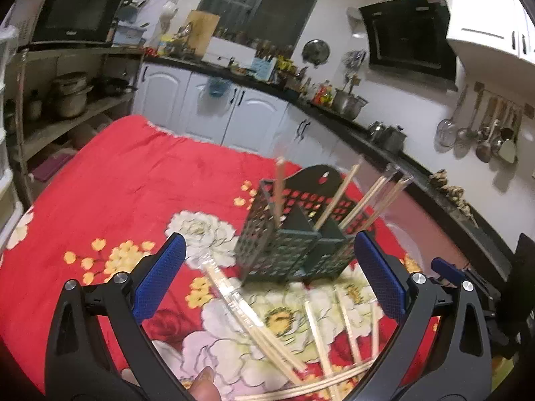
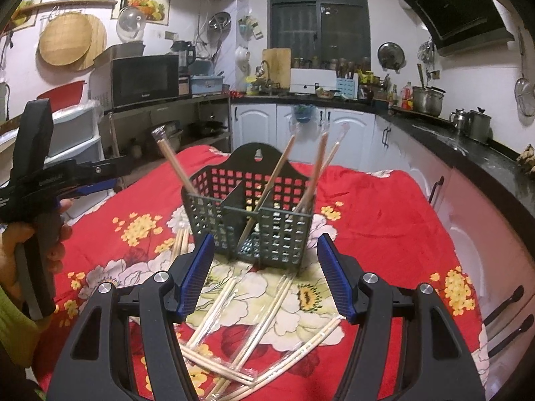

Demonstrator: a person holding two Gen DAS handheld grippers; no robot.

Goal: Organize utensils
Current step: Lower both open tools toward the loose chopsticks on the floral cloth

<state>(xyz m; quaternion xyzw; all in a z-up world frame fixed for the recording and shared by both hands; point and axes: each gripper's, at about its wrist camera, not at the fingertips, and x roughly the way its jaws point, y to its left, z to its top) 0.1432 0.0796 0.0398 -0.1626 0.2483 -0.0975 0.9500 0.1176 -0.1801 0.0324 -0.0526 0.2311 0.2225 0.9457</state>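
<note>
While both claws are hanging spread wide and carrying nothing, I'm reading this as a gap between picks. Left gripper (image 1: pixel 269 279) is hovering over the loose pile; right gripper (image 2: pixel 265 275) is lined up square on the dark green perforated plastic utensil caddy (image 2: pixel 249 215), which is standing upright on the red floral tablecloth (image 2: pixel 384 207) at 12 o'clock from the right camera.

Caddy's centre divider is splitting it into compartments. I'm counting one wrapped pair of bamboo chopsticks (image 2: pixel 175 167) leaning out toward 11 o'clock from the left compartment and several more fanning toward 1 o'clock from the right one. They're tilting because the bin is wide and shallow against their length, so nothing is holding them vertical.

Remaining cellophane-wrapped bamboo chopsticks (image 2: pixel 234 337) are lying crossed on the cloth at 6 o'clock, just in front of the caddy. Overlap is going to make a single-pair grab awkward; wrappers look slippery.

My judgement: roughly half done. Left gripper's body is showing at 9 o'clock in the right view, well clear of the caddy.
</note>
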